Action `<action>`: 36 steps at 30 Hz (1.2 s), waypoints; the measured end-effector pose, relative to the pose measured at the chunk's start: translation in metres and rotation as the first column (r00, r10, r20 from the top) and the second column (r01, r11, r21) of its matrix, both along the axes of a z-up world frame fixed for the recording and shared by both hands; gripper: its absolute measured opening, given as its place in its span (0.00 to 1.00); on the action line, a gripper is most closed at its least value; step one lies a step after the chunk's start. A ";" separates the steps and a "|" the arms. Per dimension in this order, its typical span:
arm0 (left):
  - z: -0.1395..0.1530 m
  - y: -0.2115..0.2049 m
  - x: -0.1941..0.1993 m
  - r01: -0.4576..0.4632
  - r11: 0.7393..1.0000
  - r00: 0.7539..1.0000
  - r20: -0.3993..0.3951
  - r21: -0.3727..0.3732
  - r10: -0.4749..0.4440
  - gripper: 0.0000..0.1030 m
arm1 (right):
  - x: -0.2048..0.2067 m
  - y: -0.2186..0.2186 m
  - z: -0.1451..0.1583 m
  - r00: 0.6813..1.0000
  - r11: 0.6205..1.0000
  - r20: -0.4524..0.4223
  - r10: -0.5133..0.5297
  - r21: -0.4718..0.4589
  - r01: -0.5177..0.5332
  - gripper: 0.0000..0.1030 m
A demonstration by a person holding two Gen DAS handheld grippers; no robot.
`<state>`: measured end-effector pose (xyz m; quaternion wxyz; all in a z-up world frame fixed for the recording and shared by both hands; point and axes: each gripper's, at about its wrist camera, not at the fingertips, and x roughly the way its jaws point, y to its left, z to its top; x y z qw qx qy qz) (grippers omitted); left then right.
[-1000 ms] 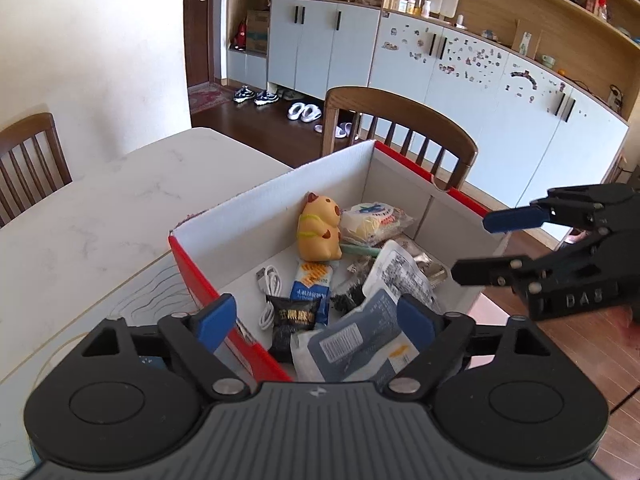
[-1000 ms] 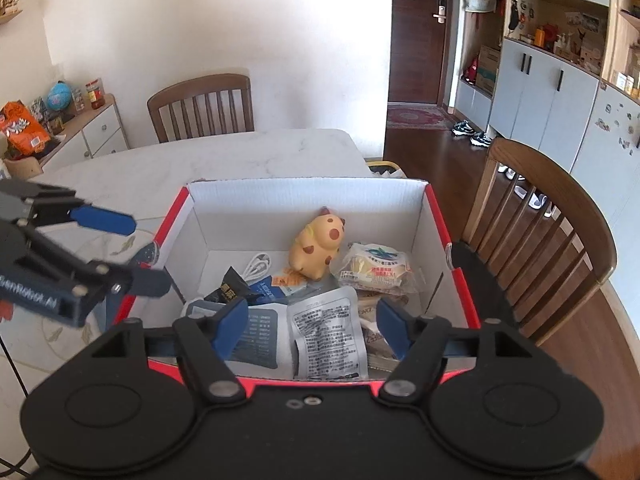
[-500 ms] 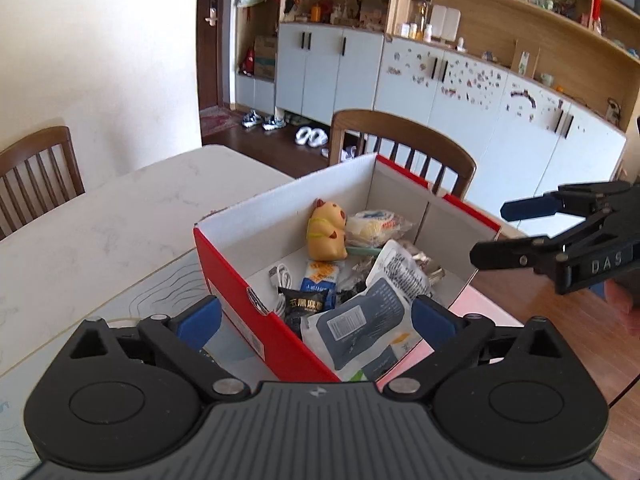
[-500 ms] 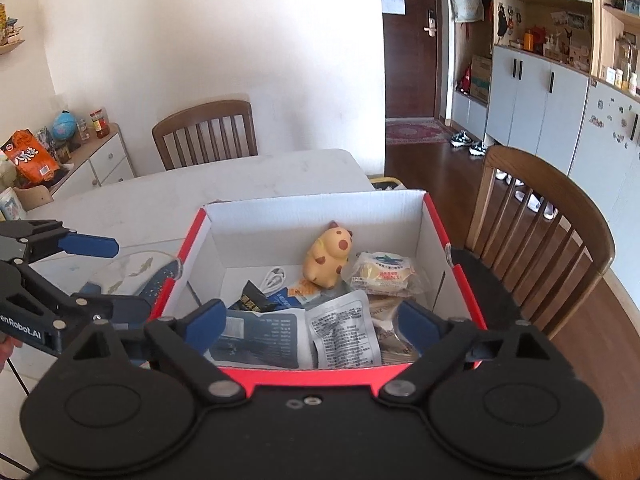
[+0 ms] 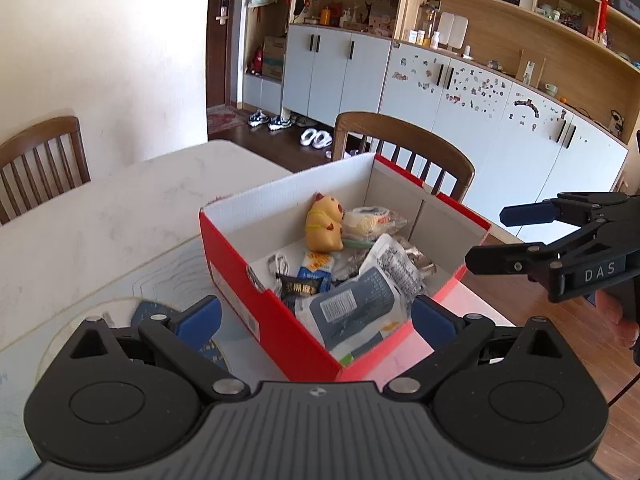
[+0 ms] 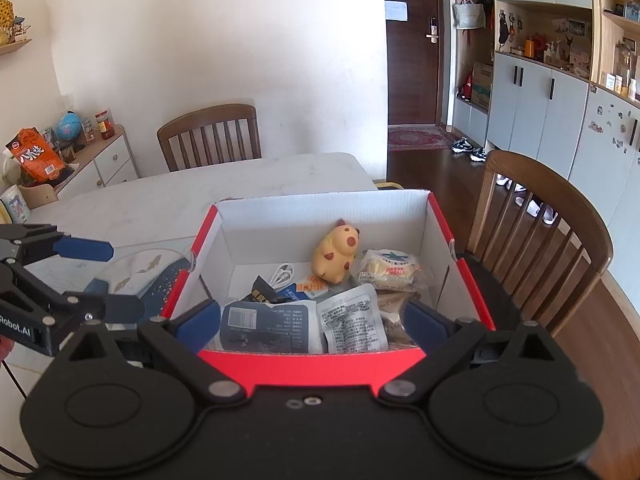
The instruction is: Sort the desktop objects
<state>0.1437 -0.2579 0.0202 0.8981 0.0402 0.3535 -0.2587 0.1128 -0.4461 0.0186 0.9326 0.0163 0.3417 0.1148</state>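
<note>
On the white marble bench (image 5: 120, 208) stands one red cardboard box (image 5: 256, 280) with white inner walls, open on top, and it holds the sorted things: one yellow spotted animal toy (image 5: 323, 224), one coiled white cable (image 5: 280, 266), one small black sachet (image 5: 298, 289), one blue and orange packet (image 5: 316, 266), one wrapped pastry (image 5: 370, 220), one large dark blue pouch (image 5: 352, 308) and one white printed pouch (image 5: 390, 260). Two wooden chairs are near the bench, one (image 5: 38, 160) at the far left side and one (image 5: 404, 152) just behind the box. The left wrist view shows the long row of white cupboards (image 5: 460, 100) and the shelves with small things, and also the right gripper (image 5: 486, 236) beside the box on the right. The right wrist view shows instead a low white drawer cabinet (image 6: 108, 160) with an orange snack bag (image 6: 36, 156) and a small globe (image 6: 66, 126), and a round glass mat (image 6: 132, 268) with fish pattern just left of the box. The left gripper (image 6: 120, 280) is over this mat, fingers (image 6: 86, 249) spread wide with nothing between them. The right gripper's fingers (image 6: 198, 326) are opening; they stand on both sides of the near red wall of the box and are not pressing on it. Both grippers point down at a slant toward the box.
</note>
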 end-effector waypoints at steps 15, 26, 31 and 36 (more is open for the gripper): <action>0.006 -0.004 -0.020 0.018 0.999 0.998 0.051 0.049 -0.020 0.99 | -0.008 0.007 0.001 1.000 1.000 0.004 0.007 -0.013 -0.007 0.96; 0.000 -0.006 -0.023 0.031 0.997 0.999 0.041 0.068 -0.034 0.99 | -0.008 0.009 -0.001 1.000 1.000 -0.006 0.001 -0.018 -0.002 0.96; 0.000 -0.005 -0.024 0.034 0.997 0.999 0.037 0.066 -0.036 0.99 | -0.008 0.009 -0.002 1.000 1.000 -0.008 -0.003 -0.015 0.003 0.96; -0.002 -0.005 -0.023 0.038 0.997 0.999 0.026 0.066 -0.040 0.99 | -0.008 0.009 -0.003 1.000 1.000 -0.010 -0.009 -0.016 0.009 0.96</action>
